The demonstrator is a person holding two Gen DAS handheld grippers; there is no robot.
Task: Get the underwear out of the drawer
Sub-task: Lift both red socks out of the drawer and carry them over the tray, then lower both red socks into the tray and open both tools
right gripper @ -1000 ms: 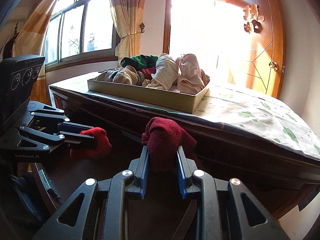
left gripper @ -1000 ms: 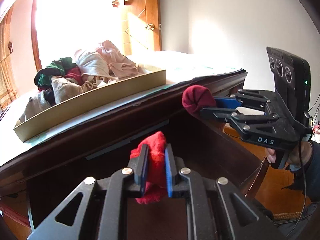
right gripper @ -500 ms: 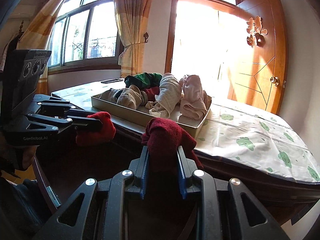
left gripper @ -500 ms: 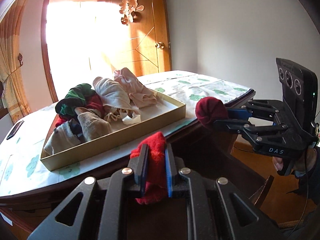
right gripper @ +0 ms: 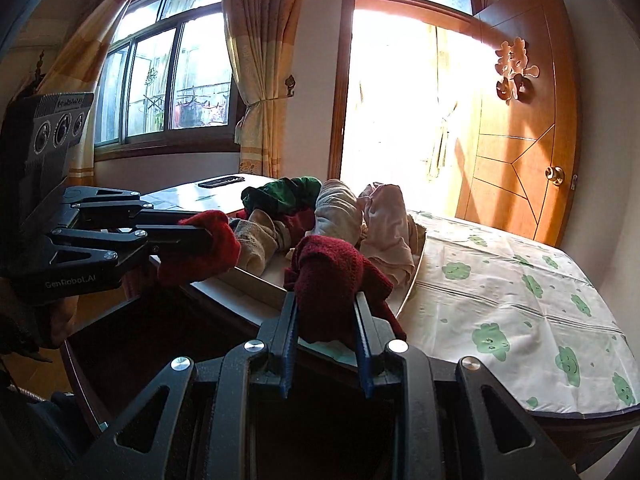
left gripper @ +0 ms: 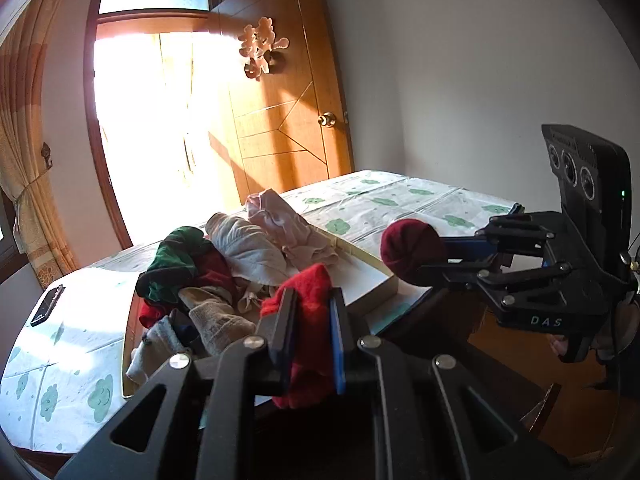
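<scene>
Two wrist fisheyes, close behind their fingers, sharing the box (left gripper: pixel 384 280) of clothes

bright red cloth (left gripper: pixel 308 304) | maroon cloth (right gripper: pixel 336 276) | green-cloud tablecloth (right gripper: pixel 520 300)

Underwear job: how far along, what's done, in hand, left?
Done: several garments already lie piled in the shallow tray on the table. In hand: the left hand-held gripper is shut on a bright red piece, the right hand-held gripper on a dark red one, both held just short of the tray. Left: set both down. The drawer is out of view, so any remainder is unknown.
</scene>
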